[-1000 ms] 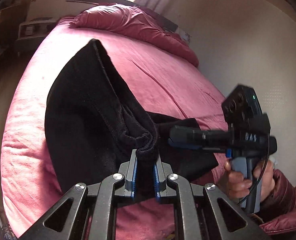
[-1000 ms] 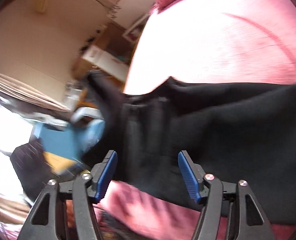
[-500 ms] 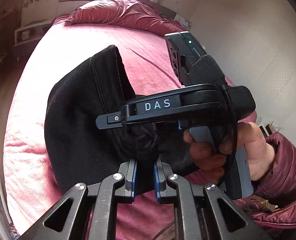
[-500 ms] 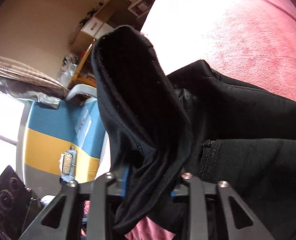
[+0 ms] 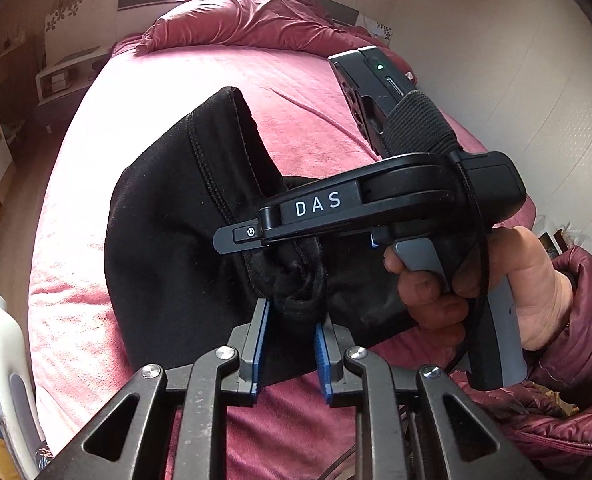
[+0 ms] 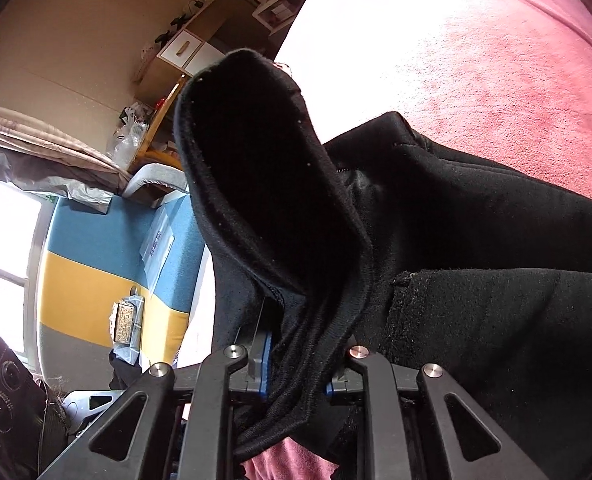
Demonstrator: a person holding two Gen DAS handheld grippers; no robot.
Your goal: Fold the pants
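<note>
Both grippers, left [image 5: 290, 346] and right [image 6: 297, 364], clamp bunched pants [image 5: 176, 240] over the bed [image 5: 216, 80]; probably the same edge. Lift together, keeping 2 grips level.

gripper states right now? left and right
Left gripper: closed on a bunched fold of the black pants.
Right gripper: closed on the pants too.

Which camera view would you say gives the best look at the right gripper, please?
The left wrist view: the right gripper appears whole from the side, hand on its handle, reaching into the black pants. Its own wrist view shows only fingers clamped on fabric.
</note>
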